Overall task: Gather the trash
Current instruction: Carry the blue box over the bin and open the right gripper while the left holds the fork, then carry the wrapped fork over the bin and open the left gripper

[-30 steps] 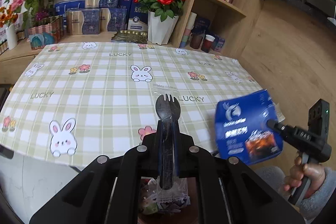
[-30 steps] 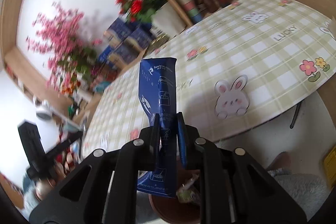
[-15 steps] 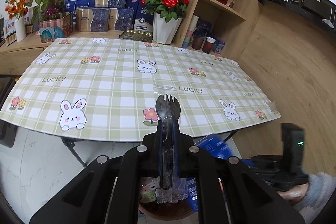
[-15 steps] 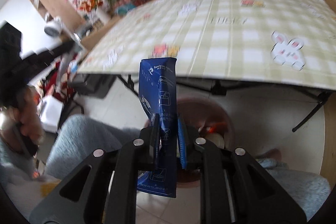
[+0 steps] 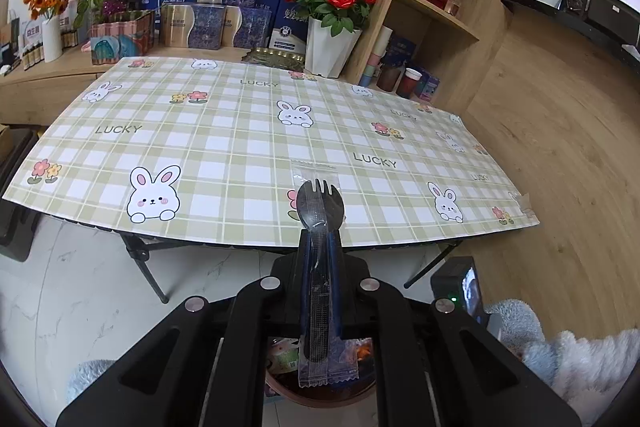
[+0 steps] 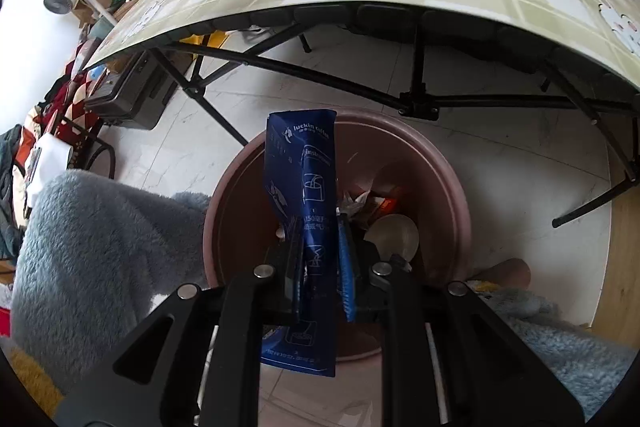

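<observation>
My left gripper (image 5: 319,247) is shut on a black plastic spork in a clear wrapper (image 5: 318,211), held off the near edge of the checked table (image 5: 224,155). Under its fingers shows part of a brown trash bin (image 5: 320,393) with wrappers inside. My right gripper (image 6: 320,239) is shut on a blue coffee packet (image 6: 306,171), pointing steeply down over the open pink-brown trash bin (image 6: 448,187), which holds paper scraps and a white lid. The right tool's body (image 5: 460,287) appears at the lower right of the left wrist view.
The table's black folding legs (image 6: 416,67) cross just beyond the bin. A person's fuzzy grey sleeve or lap (image 6: 100,247) lies left of the bin. Boxes, a rose vase (image 5: 332,43) and wooden shelves (image 5: 436,7) stand behind the table. A black case (image 6: 128,95) sits on the floor.
My right gripper swung down from table height, carrying the blue packet over the bin's mouth. My left gripper drew back from the table, so the table edge and floor now show.
</observation>
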The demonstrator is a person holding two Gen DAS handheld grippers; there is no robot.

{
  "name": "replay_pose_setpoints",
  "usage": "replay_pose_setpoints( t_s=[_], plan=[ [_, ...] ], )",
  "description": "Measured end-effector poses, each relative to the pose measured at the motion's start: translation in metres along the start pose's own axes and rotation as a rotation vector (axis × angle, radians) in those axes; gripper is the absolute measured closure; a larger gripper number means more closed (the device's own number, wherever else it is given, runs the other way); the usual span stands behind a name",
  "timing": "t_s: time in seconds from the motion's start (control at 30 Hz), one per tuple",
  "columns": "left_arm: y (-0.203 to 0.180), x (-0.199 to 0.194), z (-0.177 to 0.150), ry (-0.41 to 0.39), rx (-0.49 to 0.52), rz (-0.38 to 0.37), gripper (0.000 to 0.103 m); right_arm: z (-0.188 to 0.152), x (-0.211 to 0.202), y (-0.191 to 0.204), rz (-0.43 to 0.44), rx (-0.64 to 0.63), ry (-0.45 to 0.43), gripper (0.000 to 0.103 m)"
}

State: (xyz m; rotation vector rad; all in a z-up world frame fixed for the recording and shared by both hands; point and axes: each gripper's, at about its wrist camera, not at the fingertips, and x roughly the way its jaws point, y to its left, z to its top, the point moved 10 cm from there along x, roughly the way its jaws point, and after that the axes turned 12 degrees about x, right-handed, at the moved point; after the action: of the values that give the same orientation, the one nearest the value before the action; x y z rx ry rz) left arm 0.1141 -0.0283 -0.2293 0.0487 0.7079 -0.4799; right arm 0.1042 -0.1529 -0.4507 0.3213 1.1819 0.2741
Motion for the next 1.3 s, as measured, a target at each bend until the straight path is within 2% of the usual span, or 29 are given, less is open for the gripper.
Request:
replay_pose_setpoints(
  t_s=[0.1, 0.17, 0.23, 0.3, 0.37, 0.4, 0.43, 0.57, 0.7, 0.8, 0.97, 1.1, 1.3],
  plan=[
    [0.003, 0.001, -0.002, 0.004, -0.005, 0.001, 0.094, 0.004, 0.004, -0.002, 0.018, 0.052, -0.01, 0.084],
    [0.004, 0.003, -0.004, 0.009, -0.011, -0.002, 0.094, 0.004, 0.007, -0.003, 0.043, 0.075, 0.0, 0.08],
    [0.004, 0.006, -0.005, 0.016, -0.015, -0.004, 0.094, 0.006, 0.008, 0.0, 0.044, 0.057, -0.001, 0.051],
    [0.003, 0.008, -0.007, 0.021, -0.016, -0.008, 0.094, 0.01, 0.003, 0.004, 0.037, 0.029, -0.021, 0.045],
    [0.003, 0.01, -0.009, 0.029, -0.018, -0.011, 0.094, 0.014, -0.004, 0.007, 0.048, 0.029, -0.032, 0.033],
    [0.003, 0.011, -0.01, 0.032, -0.019, -0.012, 0.094, 0.018, -0.013, 0.008, 0.042, 0.026, -0.061, 0.018],
    [0.003, 0.014, -0.012, 0.041, -0.021, -0.014, 0.094, 0.022, -0.022, 0.01, 0.042, 0.019, -0.092, 0.008],
    [0.0, 0.023, -0.019, 0.069, -0.021, -0.023, 0.094, 0.036, -0.053, 0.01, 0.042, 0.019, -0.167, 0.006],
    [-0.006, 0.034, -0.027, 0.102, -0.014, -0.036, 0.094, 0.05, -0.093, 0.001, 0.044, 0.05, -0.278, 0.006],
    [-0.011, 0.043, -0.035, 0.13, -0.001, -0.045, 0.094, 0.059, -0.121, -0.01, 0.055, 0.1, -0.342, 0.006],
    [-0.023, 0.069, -0.059, 0.222, 0.048, -0.05, 0.094, 0.065, -0.149, -0.042, 0.031, 0.21, -0.413, 0.006],
    [-0.037, 0.094, -0.082, 0.311, 0.08, -0.082, 0.094, 0.063, -0.16, -0.058, 0.023, 0.232, -0.445, 0.006],
    [-0.057, 0.138, -0.111, 0.431, 0.112, -0.13, 0.094, 0.059, -0.161, -0.069, -0.007, 0.215, -0.446, 0.006]
  ],
)
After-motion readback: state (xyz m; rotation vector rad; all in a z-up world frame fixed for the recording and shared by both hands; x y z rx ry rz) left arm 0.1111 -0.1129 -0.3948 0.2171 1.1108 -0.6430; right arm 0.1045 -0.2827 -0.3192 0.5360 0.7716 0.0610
